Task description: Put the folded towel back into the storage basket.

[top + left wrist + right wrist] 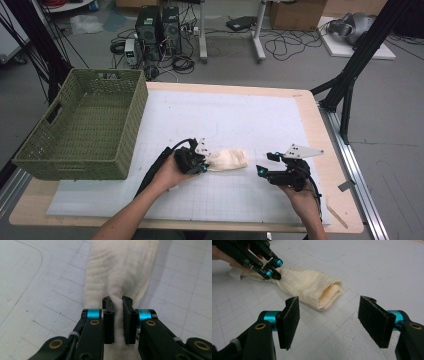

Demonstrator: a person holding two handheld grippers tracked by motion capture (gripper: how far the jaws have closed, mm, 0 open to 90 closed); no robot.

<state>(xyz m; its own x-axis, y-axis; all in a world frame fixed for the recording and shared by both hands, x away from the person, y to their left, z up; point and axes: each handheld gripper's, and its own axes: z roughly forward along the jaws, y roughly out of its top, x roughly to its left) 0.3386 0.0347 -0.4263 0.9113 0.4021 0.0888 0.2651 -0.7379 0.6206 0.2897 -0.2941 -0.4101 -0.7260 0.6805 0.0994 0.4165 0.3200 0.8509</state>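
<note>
A folded cream cloth (229,158) lies on the white grid mat (225,120) near the middle front. My left gripper (204,166) is shut on the cloth's left end; in the left gripper view the fabric (120,272) bunches into a ridge between the closed jaws of that gripper (118,312). The right gripper view shows the cloth (309,288) rolled, its open end facing me, with the left gripper (273,270) pinching its far end. My right gripper (261,170) hovers open just right of the cloth, and in its own view that gripper (329,320) has nothing between its jaws.
A green woven basket (82,125) stands on the table's left side, reaching past the mat's left edge. The table's wooden rim (330,165) frames the mat. Computers and cables (160,35) sit on the floor beyond the table.
</note>
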